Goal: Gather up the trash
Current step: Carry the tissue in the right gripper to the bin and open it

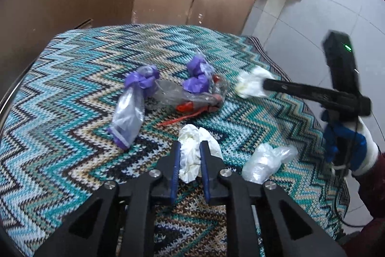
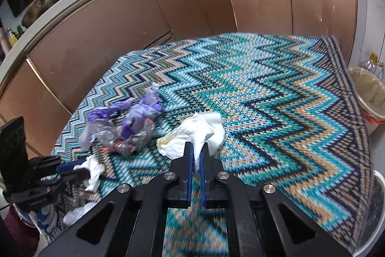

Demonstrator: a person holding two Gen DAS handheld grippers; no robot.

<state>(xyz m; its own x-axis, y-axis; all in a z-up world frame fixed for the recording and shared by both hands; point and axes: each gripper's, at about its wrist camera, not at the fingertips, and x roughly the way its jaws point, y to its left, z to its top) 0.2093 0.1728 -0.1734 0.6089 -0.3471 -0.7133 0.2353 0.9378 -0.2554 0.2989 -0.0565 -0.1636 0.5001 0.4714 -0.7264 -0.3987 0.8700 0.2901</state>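
My left gripper is shut on a crumpled white tissue over the zigzag-patterned tablecloth; it also shows in the right wrist view. My right gripper is shut on a larger white tissue with a yellow stain and holds it above the cloth; it also shows in the left wrist view. A heap of purple and clear plastic wrappers with red bits lies mid-table. A clear plastic bag lies right of my left gripper.
Brown cabinet doors run behind the table. A lined waste bin stands on the floor past the table's right edge. A white container rim shows at lower right. The tiled floor lies right of the table.
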